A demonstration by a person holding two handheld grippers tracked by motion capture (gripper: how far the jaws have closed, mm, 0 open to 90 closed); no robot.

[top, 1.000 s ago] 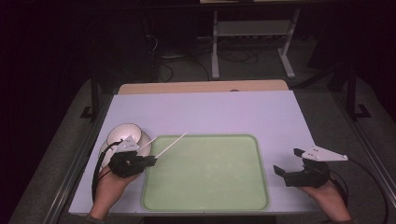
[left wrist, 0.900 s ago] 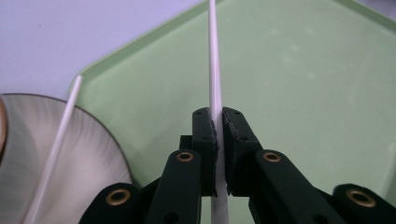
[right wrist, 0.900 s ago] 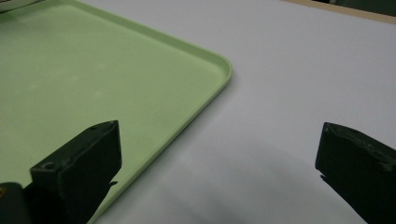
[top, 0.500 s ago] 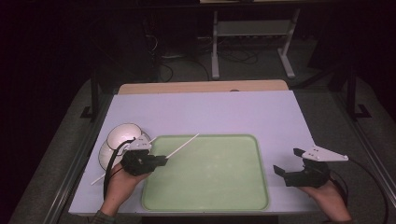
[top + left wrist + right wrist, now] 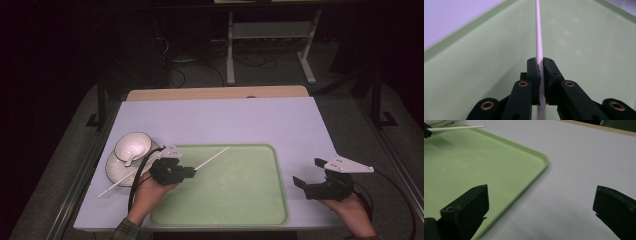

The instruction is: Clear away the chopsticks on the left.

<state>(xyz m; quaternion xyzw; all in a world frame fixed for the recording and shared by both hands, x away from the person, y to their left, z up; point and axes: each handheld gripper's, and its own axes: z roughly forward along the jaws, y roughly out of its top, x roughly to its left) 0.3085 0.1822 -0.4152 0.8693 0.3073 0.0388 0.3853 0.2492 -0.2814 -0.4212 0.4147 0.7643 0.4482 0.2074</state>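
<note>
Left gripper [image 5: 192, 171]: held in the left hand [image 5: 150, 192], which enters from the near edge with the forearm angled up and to the right. Body lies low over the near-left corner of the tray [image 5: 260, 210], jaws aimed right and slightly far. Jaws nearly together, clamped on a thin white stick [image 5: 212, 159]; in the left gripper view the pads [image 5: 536, 72] press the stick [image 5: 539, 37] from both sides.

Stick: long, straight, lying at a slant. Far end reaches over the tray toward its far rim; near end trails back left past the hand, over the table [image 5: 225, 120] just near the bowl [image 5: 131, 149]. In the right gripper view its tip [image 5: 461, 128] shows at the top left, above the tray [image 5: 499, 165].

Bowl: white, resting on a white plate [image 5: 114, 172], left of the tray and just beside the left gripper.

Right gripper [image 5: 307, 176]: held in the right hand [image 5: 352, 210] at the near right, off the tray, over bare table. Jaws aimed left toward the tray, spread wide, nothing between them; hand low, wrist coming in from the near edge.

Tray: pale green, rounded corners, near centre of the table.
</note>
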